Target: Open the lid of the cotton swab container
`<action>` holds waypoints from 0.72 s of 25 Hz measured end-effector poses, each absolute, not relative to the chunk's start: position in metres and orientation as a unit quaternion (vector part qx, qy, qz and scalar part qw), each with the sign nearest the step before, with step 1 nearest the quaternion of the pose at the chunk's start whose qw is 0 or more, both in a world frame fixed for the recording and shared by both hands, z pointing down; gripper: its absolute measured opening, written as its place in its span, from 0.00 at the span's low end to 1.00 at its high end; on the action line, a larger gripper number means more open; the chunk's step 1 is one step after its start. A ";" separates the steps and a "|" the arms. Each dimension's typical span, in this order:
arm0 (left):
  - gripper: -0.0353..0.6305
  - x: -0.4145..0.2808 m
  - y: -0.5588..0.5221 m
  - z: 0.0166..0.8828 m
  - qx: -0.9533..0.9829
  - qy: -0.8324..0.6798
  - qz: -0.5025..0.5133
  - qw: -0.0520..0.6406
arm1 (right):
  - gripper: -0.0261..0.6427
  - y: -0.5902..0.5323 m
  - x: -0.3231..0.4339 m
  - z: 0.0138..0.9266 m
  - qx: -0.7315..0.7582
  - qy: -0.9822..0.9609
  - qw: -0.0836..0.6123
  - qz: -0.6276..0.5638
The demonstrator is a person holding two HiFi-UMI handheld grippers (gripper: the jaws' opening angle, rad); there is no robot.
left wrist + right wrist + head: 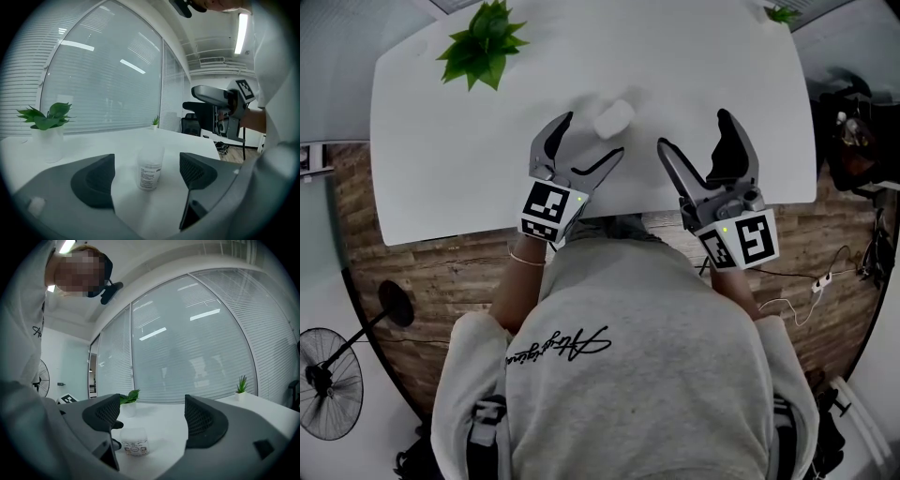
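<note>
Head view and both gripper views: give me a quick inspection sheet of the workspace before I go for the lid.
Surface: white table, mostly bare.
Job's things: translucent round cotton swab container stands upright and untouched, lid apparently still on.
Clutter: green potted plant at the far left corner; small potted plant at the far right edge.
Grippers: left gripper has its jaws apart, the container just ahead of them; right gripper has its jaws apart and is empty, to the container's right.
Cables: white cable on the wooden floor at the right, none on the table.
Surroundings: black floor fan at lower left; windows with blinds behind the table.
</note>
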State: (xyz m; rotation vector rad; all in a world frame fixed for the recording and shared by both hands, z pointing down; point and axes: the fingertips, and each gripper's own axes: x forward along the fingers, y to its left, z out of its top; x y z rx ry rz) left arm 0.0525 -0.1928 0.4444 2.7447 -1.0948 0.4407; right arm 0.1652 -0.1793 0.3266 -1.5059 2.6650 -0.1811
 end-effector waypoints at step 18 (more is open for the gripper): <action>0.62 0.077 -0.215 0.477 0.911 -0.352 0.197 0.084 | 0.65 -0.175 0.177 0.328 -0.506 0.860 0.031 -0.059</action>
